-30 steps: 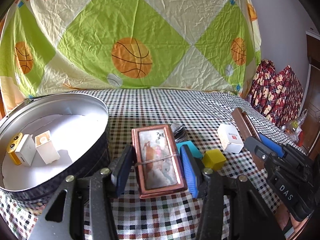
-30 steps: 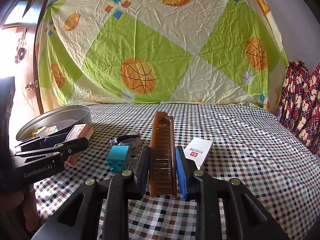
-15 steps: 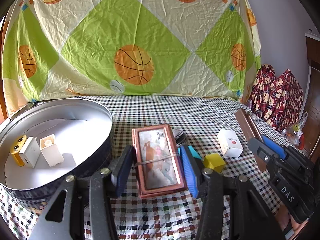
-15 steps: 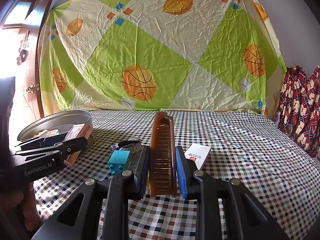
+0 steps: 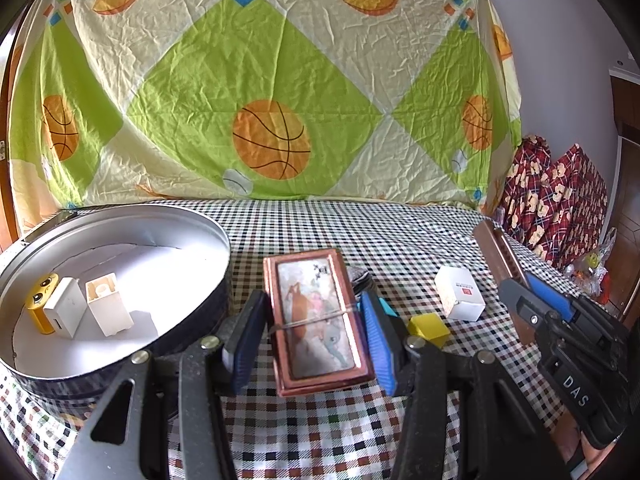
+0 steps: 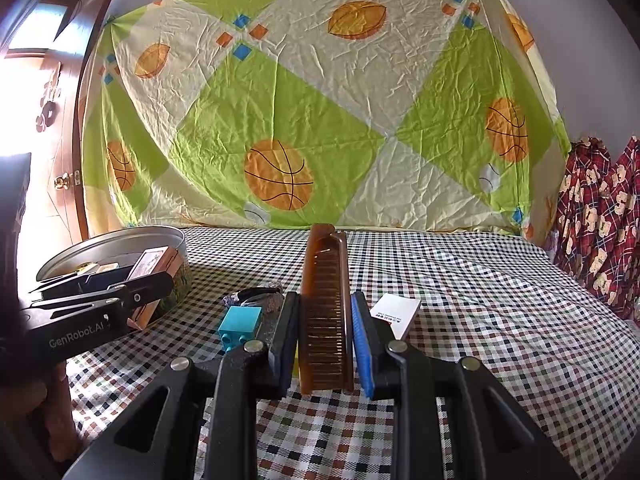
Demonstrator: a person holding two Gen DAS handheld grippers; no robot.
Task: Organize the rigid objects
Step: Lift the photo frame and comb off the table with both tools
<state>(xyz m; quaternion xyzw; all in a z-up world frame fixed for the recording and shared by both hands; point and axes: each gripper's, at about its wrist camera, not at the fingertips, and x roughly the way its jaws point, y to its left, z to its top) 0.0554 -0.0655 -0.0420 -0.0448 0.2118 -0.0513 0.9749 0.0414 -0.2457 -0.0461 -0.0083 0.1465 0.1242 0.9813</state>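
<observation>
My left gripper [image 5: 313, 296] is shut on a copper-framed picture box [image 5: 316, 332] bound with a thin band, held just right of the round metal tin [image 5: 120, 216]. The tin holds a yellow toy [image 5: 40, 300] and two white blocks [image 5: 108, 304]. My right gripper [image 6: 324, 296] is shut on a brown comb [image 6: 324, 264] that sticks forward above the checked cloth. In the right wrist view, a teal brick [image 6: 240, 322] lies left of the fingers and a white carton [image 6: 396, 314] lies right of them. A yellow cube [image 5: 428, 330] sits near the left gripper.
A dark hair tie bundle [image 6: 256, 296] lies behind the teal brick. The checked cloth [image 6: 500, 320] stretches bare to the right and back. A basketball-print sheet [image 6: 320, 120] hangs behind, with red patterned fabric [image 6: 600, 220] at the far right. A person's hand [image 6: 24, 392] holds the left gripper.
Both grippers keep their grip on the box and the comb. Both views have tilted up slightly; no object on the cloth has moved.
</observation>
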